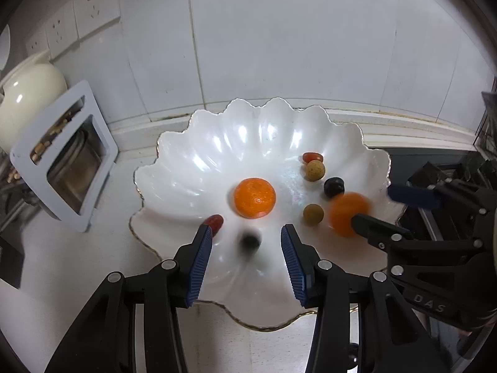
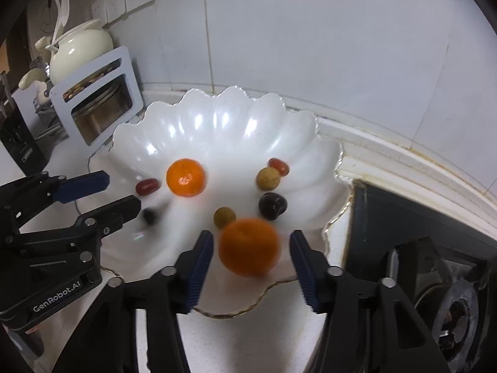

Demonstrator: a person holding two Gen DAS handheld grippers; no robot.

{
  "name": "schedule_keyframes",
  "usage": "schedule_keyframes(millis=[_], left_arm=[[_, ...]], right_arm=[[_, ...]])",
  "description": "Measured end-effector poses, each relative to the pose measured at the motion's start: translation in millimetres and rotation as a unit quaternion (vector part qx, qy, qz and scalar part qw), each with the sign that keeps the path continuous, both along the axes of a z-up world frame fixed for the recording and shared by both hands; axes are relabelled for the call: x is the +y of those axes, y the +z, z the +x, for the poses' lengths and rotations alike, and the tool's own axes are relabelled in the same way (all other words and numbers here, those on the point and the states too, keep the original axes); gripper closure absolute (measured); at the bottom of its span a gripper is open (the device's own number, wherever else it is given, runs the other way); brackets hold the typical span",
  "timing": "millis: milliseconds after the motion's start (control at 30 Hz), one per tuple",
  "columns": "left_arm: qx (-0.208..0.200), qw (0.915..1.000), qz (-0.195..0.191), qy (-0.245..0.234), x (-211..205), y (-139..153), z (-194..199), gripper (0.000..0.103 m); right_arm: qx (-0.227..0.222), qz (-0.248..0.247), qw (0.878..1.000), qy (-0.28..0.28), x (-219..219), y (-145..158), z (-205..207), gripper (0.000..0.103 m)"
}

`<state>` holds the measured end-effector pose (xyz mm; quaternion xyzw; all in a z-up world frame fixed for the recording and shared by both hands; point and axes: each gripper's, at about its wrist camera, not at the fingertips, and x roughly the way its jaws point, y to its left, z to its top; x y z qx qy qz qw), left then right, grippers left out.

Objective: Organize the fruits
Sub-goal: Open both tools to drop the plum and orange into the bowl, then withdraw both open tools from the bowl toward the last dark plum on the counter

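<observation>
Far left: cream ceramic teapot (image 2: 81, 50) behind a white cut-out rack (image 1: 63, 155), metal tins inside; wall sockets (image 1: 96, 6) above.
Wall: white tiles, grimy seam where they meet the table.
Table (image 1: 77, 258): pale speckled stone, carrying a white scalloped dish (image 1: 186, 143) with a gilt rim.
Left tongs (image 1: 247, 245): spread apart over the near rim of the dish, gripping nothing; blurred dark fruit (image 1: 250, 240) between the pads, untouched; red oval fruit (image 1: 215, 222) just beside the left pad.
Dish centre: sharp orange (image 1: 254, 197), resting.
Dish right: small red fruit (image 1: 313, 157), two tan round fruits (image 1: 315, 170), dark plum (image 1: 334, 186), close together.
Right tongs (image 2: 251, 248): spread apart, pads clear of a blurred second orange (image 2: 248, 247) between them.
Far right: black stove (image 2: 435, 273) beside the dish.
</observation>
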<state>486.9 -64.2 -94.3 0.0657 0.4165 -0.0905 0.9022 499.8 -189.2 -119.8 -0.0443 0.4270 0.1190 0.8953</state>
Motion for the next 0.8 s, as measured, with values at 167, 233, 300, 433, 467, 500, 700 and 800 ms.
schedule_keyframes(millis=[167, 233, 300, 433, 467, 500, 700, 800], left_arm=[[-0.010, 0.9999, 0.005, 0.007, 5.5, 7.7, -8.8, 0.050], [-0.017, 0.9998, 0.008, 0.008, 7.8, 12.5, -14.6, 0.046], [-0.027, 0.9995, 0.013, 0.008, 9.5, 18.6, -22.1, 0.045], [-0.047, 0.9987, 0.021, 0.009, 11.9, 31.8, -41.7, 0.041], [-0.049, 0.9986, 0.020, 0.009, 12.7, 34.6, -46.7, 0.041], [-0.050, 0.9985, 0.019, 0.010, 13.2, 36.6, -49.8, 0.040], [-0.060, 0.9981, 0.004, 0.013, 19.3, 51.1, -75.2, 0.039], [-0.072, 0.9973, 0.004, 0.012, 19.7, 58.2, -88.4, 0.038]], right_arm=[[-0.017, -0.009, 1.000, -0.012, -5.2, 8.4, -7.7, 0.045], [-0.023, -0.010, 1.000, -0.013, -7.5, 12.0, -12.9, 0.045], [-0.031, -0.017, 0.999, -0.016, -8.7, 15.8, -20.1, 0.045], [-0.050, -0.020, 0.998, -0.013, -8.8, 25.5, -38.4, 0.045], [-0.054, -0.017, 0.998, -0.012, -8.9, 28.1, -43.4, 0.045], [-0.056, -0.015, 0.998, -0.012, -8.9, 30.1, -46.6, 0.045], [-0.075, 0.003, 0.997, -0.005, -7.3, 45.9, -71.1, 0.045], [-0.084, 0.007, 0.996, -0.002, -4.8, 52.0, -82.3, 0.045]])
